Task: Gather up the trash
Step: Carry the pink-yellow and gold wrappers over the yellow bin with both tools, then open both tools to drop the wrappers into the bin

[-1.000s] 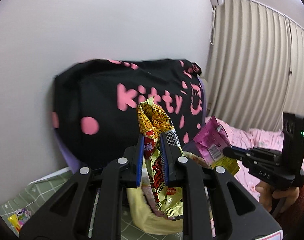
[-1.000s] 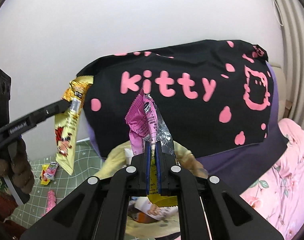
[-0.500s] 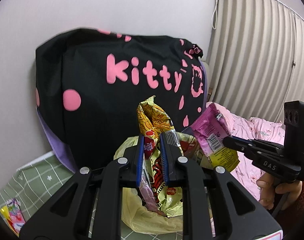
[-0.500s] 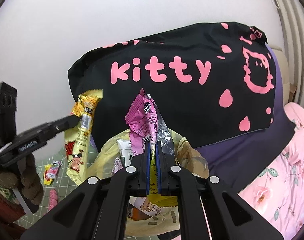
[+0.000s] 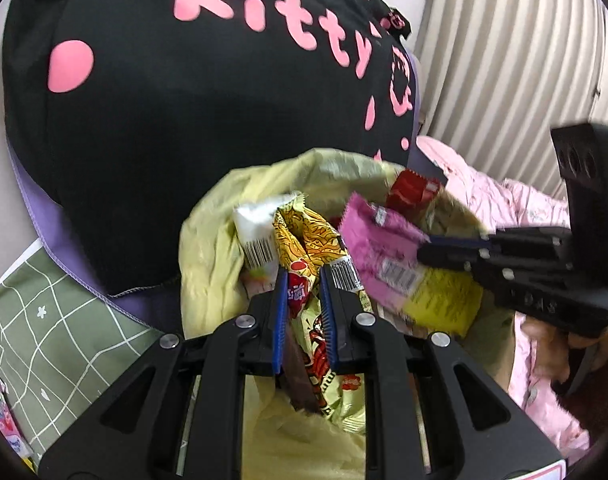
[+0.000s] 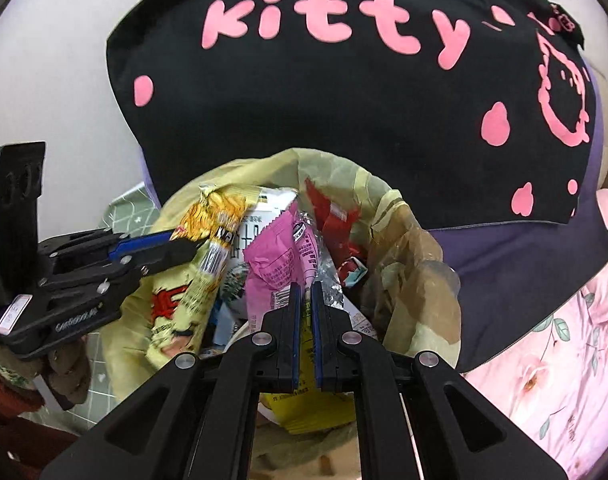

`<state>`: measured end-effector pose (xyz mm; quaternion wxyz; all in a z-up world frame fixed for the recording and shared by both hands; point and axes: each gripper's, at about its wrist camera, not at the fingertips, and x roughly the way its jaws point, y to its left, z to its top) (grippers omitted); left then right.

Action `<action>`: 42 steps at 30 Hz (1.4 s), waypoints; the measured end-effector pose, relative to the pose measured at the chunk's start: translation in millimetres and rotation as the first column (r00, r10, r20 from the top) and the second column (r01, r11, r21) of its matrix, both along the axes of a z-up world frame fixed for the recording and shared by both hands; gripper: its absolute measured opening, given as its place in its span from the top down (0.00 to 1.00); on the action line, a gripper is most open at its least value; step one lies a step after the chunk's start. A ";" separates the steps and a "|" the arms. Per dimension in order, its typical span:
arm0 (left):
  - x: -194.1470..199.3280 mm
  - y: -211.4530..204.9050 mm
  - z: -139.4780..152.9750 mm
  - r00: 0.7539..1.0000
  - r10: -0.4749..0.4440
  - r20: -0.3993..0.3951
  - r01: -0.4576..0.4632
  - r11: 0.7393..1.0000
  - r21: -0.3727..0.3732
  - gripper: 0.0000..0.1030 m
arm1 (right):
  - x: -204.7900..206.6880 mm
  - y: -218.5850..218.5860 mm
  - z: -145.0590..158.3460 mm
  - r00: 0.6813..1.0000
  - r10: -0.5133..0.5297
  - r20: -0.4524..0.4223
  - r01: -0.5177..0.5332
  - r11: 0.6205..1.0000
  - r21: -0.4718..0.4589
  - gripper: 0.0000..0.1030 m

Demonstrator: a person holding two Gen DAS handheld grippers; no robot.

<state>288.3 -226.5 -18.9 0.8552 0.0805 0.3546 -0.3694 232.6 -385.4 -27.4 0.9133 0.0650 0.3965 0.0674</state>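
the left gripper (image 5: 302, 300) is clamped on a yellow noodle-snack wrapper (image 5: 304, 240) and the right gripper (image 6: 306, 300) is pinched tight on a pink-and-yellow wrapper (image 6: 278, 256), both held over the open mouth of the pale yellow trash bag (image 6: 404, 216) that sits in front of the black kitty cushion (image 6: 344, 120). these look like empty film packets, very light, crinkly and slick, so an edge pinch like this suffices. the bag is thin and floppy, and they may cling or flutter on release.
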 end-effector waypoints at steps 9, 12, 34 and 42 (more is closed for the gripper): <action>0.4 -6.0 -5.4 1.000 -0.025 -0.010 0.025 0.999 0.042 0.86 | 0.4 0.1 0.0 1.000 -0.017 0.025 0.017 0.999 -0.035 0.94; 5.1 -5.9 -0.7 1.000 -0.018 -0.010 0.018 1.000 0.025 0.86 | -2.2 -2.2 3.2 0.998 -0.039 0.052 0.041 0.999 -0.024 0.94; 10.4 15.4 7.1 0.991 -0.049 -0.127 0.038 0.996 -0.085 0.74 | -10.2 5.9 4.0 0.994 -0.098 0.047 0.098 0.995 -0.006 0.92; -5.5 48.6 20.3 0.994 0.002 -0.112 -0.017 0.991 -0.136 0.62 | -22.3 12.7 13.2 0.989 -0.132 0.072 0.135 0.990 -0.040 0.72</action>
